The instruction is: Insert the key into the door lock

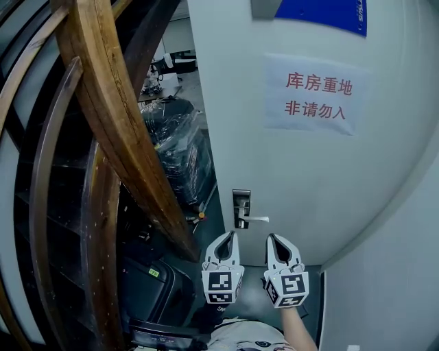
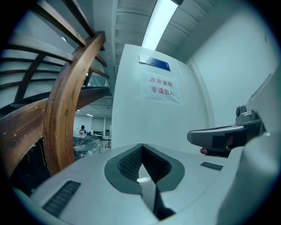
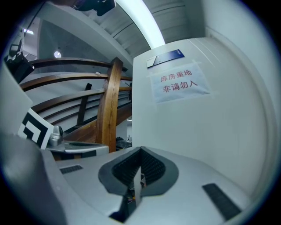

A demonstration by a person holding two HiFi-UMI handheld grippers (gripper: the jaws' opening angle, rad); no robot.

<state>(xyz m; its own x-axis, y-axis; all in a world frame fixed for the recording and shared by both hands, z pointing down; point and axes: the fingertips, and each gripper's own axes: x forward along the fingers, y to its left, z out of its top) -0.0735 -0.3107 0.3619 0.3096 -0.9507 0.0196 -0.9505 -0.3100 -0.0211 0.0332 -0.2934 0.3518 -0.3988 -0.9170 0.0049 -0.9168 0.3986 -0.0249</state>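
The white door [image 1: 329, 178] stands ahead, with a metal lock plate [image 1: 241, 208] near its left edge and a lever handle [image 1: 256, 219] sticking out to the right. Both grippers hover just below the lock, side by side and pointing at the door. My left gripper [image 1: 228, 236] [image 2: 141, 146] is shut, and nothing held shows in it. My right gripper [image 1: 272, 238] [image 3: 140, 149] is shut on a thin flat metal strip, seemingly the key [image 3: 137, 181], held edge-on between the pads. The key is hidden in the head view.
A paper sign with red characters [image 1: 317, 94] hangs on the door below a blue plate [image 1: 322, 12]. A curved wooden stair rail [image 1: 113, 116] stands close on the left. Wrapped equipment [image 1: 180, 154] sits beyond the door's edge, and a white wall [image 1: 405, 274] closes the right.
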